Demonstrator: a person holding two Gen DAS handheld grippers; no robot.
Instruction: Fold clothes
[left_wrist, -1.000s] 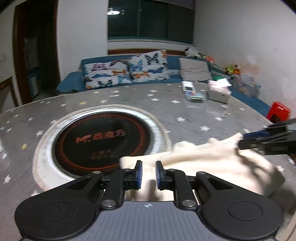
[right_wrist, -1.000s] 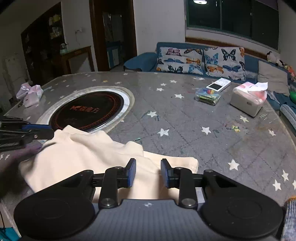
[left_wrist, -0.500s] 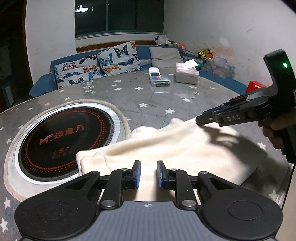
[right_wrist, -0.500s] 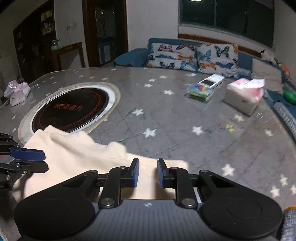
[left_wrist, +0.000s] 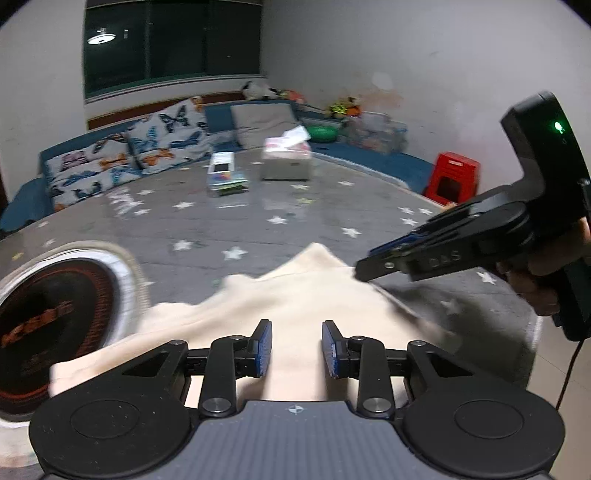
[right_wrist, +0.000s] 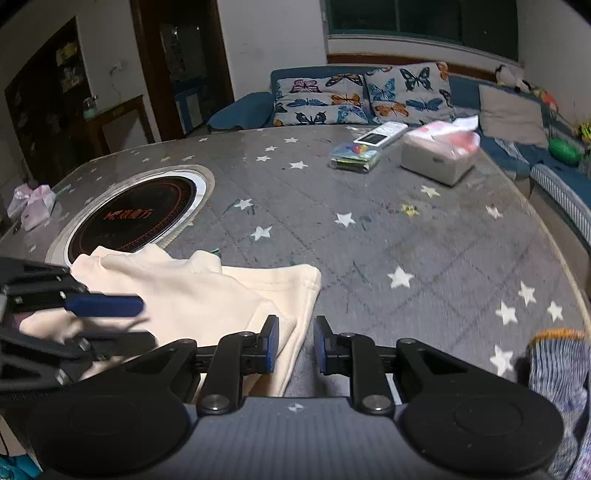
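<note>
Garment: a cream-coloured, soft knit garment (right_wrist: 192, 291) is lying on the grey star-printed table covering (right_wrist: 406, 236), near the front edge, just beside the round black cooktop with orange lettering (right_wrist: 133, 218); one corner is touching the cooktop's silver rim.

Fold state: the cloth is being seen doubled over, one layer lying on another with a hemmed edge showing at the right; it is judged as partly folded, not yet a neat compact packet.

Left gripper (left_wrist: 296, 349): its blue pads are being held apart over the cream cloth, the jaws having just been opening; nothing is being pinched between them.

Right gripper (right_wrist: 293, 345): its jaws are being held narrowly apart at the garment's right edge, the left pad over the cloth, the right over bare table; the jaws have just been closing, yet no fabric is being clamped.

Remaining work: by this reading, the edges are still waiting to be squared, and at least one more fold is likely being called for.

Surroundings: a white tissue box (right_wrist: 437, 155) is standing well apart at the far side.
</note>
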